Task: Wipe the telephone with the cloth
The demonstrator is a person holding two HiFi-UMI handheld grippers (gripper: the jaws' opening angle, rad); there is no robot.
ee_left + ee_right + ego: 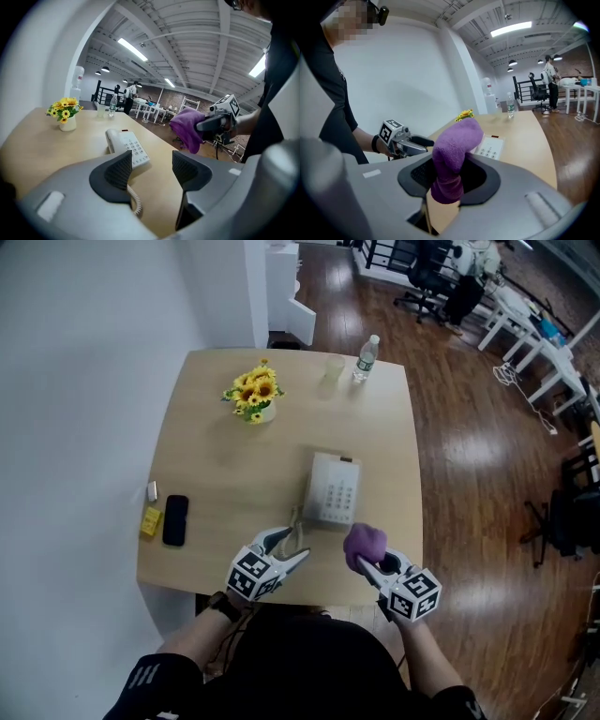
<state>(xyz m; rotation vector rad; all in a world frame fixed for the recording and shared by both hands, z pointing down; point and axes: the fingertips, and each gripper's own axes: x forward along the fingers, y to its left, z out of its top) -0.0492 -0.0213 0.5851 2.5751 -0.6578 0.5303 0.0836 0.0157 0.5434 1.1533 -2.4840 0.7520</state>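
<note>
A white desk telephone (332,488) (127,145) (489,146) lies on the wooden table (216,456), its coiled cord (133,199) trailing toward the near edge. My right gripper (369,567) (449,176) is shut on a purple cloth (364,544) (453,154) (187,126), held above the table just near-right of the phone. At the near edge, left of the phone, my left gripper (295,557) (151,169) is open with nothing between its jaws.
A pot of yellow flowers (254,396) (65,112) stands at the back left. A water bottle (367,357) and a clear cup (332,369) stand at the far edge. A black phone (174,519) and a yellow block (150,520) lie at the left edge.
</note>
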